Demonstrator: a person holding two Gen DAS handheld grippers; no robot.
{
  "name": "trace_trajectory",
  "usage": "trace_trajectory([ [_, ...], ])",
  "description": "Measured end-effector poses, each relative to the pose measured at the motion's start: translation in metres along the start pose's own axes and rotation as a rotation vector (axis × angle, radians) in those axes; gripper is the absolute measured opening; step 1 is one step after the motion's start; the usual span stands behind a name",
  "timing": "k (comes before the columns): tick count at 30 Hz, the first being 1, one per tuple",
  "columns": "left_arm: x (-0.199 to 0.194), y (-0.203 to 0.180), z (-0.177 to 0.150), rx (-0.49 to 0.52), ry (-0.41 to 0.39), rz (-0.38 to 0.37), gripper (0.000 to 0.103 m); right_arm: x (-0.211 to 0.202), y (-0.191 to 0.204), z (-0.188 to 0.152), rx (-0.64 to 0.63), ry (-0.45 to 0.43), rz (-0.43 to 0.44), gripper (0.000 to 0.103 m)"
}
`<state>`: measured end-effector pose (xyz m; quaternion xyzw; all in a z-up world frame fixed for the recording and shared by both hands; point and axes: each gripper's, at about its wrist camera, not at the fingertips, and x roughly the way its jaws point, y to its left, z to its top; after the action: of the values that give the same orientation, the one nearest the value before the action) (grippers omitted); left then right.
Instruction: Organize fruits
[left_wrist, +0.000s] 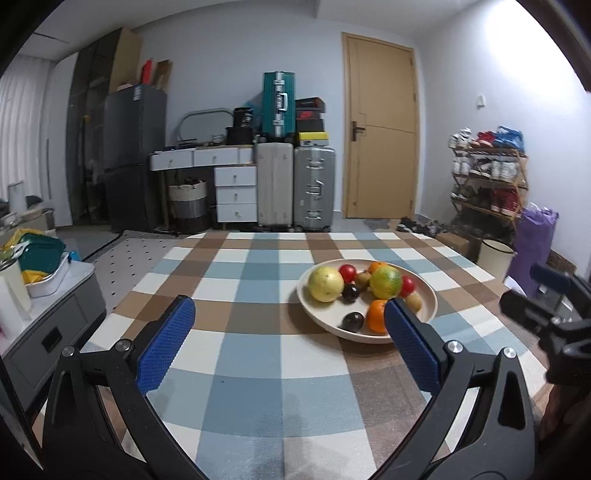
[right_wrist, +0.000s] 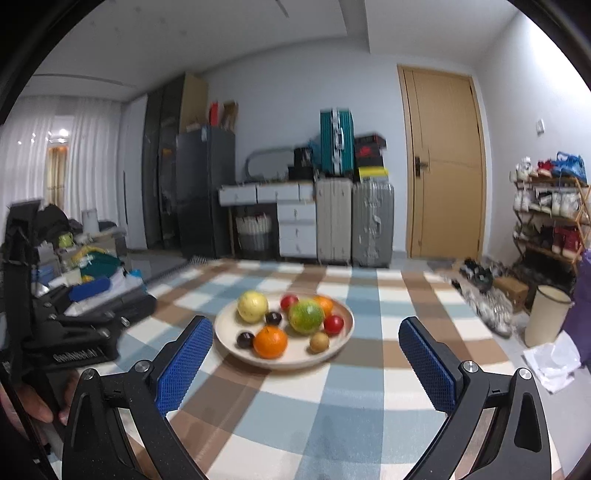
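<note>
The left gripper (left_wrist: 290, 308) and right gripper (right_wrist: 306, 330) look alike — black, speckled arms with triangular cut-outs. Behind each blue, dimpled pad (left_wrist: 166, 343) sit two silver screws (right_wrist: 468, 366) — one per joint.

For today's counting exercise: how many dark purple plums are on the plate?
2. One plum lies near the plate's front-left rim beside the orange; the other plum sits mid-plate between the yellow fruit and the green-orange fruit. Others might be hidden behind larger fruits.
</note>
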<state>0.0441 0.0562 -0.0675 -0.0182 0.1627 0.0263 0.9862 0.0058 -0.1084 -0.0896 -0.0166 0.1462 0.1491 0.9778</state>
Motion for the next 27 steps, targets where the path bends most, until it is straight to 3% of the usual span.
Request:
trace_trajectory([
  [27, -0.0034, -0.0056, 0.0001, 0.025, -0.009, 0.0, 0.102, 0.0034, -0.0009, -0.0023, -0.004, 0.007, -0.003, 0.103],
])
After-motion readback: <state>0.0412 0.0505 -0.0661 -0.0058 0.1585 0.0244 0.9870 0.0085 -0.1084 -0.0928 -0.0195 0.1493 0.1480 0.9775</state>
